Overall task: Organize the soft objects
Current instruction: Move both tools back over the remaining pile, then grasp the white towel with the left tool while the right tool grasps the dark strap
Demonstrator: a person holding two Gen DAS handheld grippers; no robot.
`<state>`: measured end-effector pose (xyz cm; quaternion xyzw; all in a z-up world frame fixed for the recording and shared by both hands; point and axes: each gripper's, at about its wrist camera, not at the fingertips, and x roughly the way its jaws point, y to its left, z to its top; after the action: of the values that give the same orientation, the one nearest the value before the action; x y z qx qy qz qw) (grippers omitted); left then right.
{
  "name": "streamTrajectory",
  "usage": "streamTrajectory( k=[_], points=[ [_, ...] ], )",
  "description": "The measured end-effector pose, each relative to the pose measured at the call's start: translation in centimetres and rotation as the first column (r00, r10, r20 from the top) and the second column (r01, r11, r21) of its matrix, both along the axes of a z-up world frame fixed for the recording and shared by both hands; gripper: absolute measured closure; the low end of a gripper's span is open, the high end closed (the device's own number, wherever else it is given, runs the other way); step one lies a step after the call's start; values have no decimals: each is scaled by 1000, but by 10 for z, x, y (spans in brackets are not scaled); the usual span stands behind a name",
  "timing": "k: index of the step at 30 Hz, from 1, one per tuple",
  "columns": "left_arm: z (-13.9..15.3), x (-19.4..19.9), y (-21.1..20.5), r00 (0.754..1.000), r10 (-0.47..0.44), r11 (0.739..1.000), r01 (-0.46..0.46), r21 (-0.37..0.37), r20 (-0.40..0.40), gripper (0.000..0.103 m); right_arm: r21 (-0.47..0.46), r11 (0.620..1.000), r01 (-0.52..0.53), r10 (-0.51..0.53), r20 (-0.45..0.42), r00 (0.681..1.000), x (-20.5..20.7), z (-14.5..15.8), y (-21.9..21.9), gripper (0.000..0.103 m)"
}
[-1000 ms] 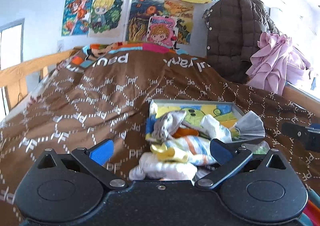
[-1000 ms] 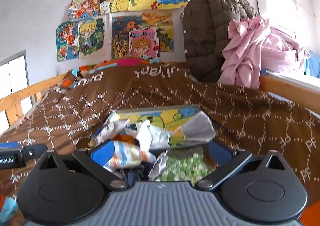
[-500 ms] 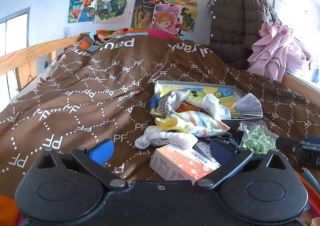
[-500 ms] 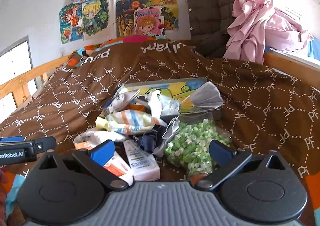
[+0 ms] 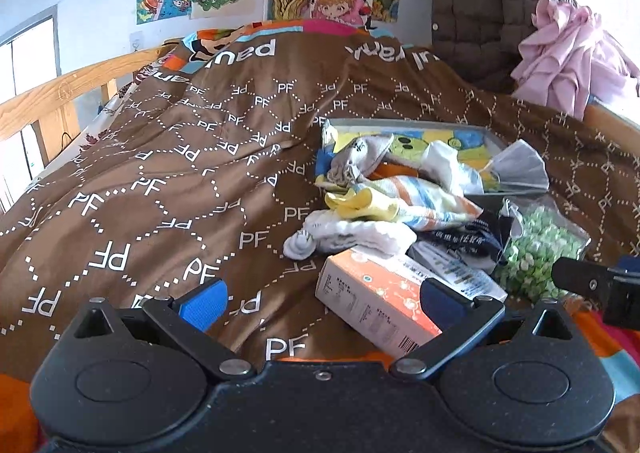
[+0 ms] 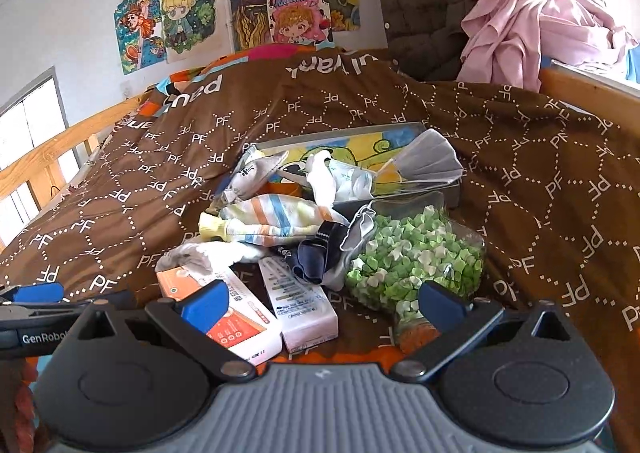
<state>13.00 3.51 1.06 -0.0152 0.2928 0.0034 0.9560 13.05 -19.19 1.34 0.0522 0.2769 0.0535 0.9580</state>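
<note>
A heap of soft things lies on the brown bedspread: a striped sock (image 5: 416, 203) (image 6: 272, 221), a white sock (image 5: 352, 237) (image 6: 200, 253), a grey sock (image 5: 356, 161), a navy sock (image 6: 316, 257) and a grey face mask (image 5: 516, 169) (image 6: 424, 161). Some spill out of a shallow cartoon-printed tin tray (image 5: 400, 124) (image 6: 340, 135). My left gripper (image 5: 322, 301) is open, low and just short of the heap. My right gripper (image 6: 322, 301) is open too, holding nothing, in front of the boxes.
An orange-and-white box (image 5: 376, 301) (image 6: 236, 325) and a white box (image 6: 300, 305) lie nearest. A clear bag of green paper stars (image 5: 540, 249) (image 6: 416, 253) sits to the right. A wooden rail (image 5: 60, 93) runs along the left; a brown jacket (image 5: 480, 13) and pink cloth (image 6: 520, 21) hang behind.
Both grippers have drawn back from the heap and dipped lower. The boxes and the bag of stars have come into full view. Both have stayed open.
</note>
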Motion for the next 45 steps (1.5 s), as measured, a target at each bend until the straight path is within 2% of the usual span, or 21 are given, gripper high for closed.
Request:
streamTrajectory(
  k=[10,14,19,22,25,28,30,32,35,37,39,43,45],
  points=[
    [-5,16,1,997,-18,1000,19,11,-70,1,-5,1000,12,-12,-18,1000,13,-6,0,0],
    [-4,23,0,997,-47,997,51,64,-54,1,-4,1000,25,-25,-12,1000,15,-5,-2,0],
    [4,33,0,994,-75,996,78,35,-85,1,10,1000,-1,1,-7,1000,13,-6,-4,0],
    [15,40,-6,983,-150,985,158,66,-101,1,36,999,5,-5,6,1000,14,-5,-7,0],
    [26,49,-13,967,-238,957,249,151,-86,1,60,998,25,-25,2,1000,18,-7,-12,0],
    [20,60,-11,946,-319,930,325,170,-65,1,57,998,39,-38,-11,999,24,-12,-14,0],
    [11,68,-7,937,-344,927,348,140,-54,1,33,999,29,-28,-9,1000,30,-16,-12,1],
    [1,78,-2,939,-341,936,344,79,-46,1,-11,1000,-7,7,8,1000,40,-18,-8,6],
    [-10,92,1,939,-341,939,343,23,-46,1,-162,980,-113,123,58,991,58,-22,5,13],
    [-14,101,0,936,-348,936,350,28,-43,1,-253,953,-167,192,79,978,68,-27,13,18],
    [-20,108,-3,929,-370,927,370,53,-15,4,-277,940,-199,226,69,972,75,-32,18,22],
    [-31,117,-6,899,-438,897,438,57,-4,9,-351,904,-242,276,49,960,82,-39,34,33],
    [-38,120,-8,881,-473,879,472,60,-10,13,-380,889,-256,292,39,956,83,-42,40,43]
  ],
)
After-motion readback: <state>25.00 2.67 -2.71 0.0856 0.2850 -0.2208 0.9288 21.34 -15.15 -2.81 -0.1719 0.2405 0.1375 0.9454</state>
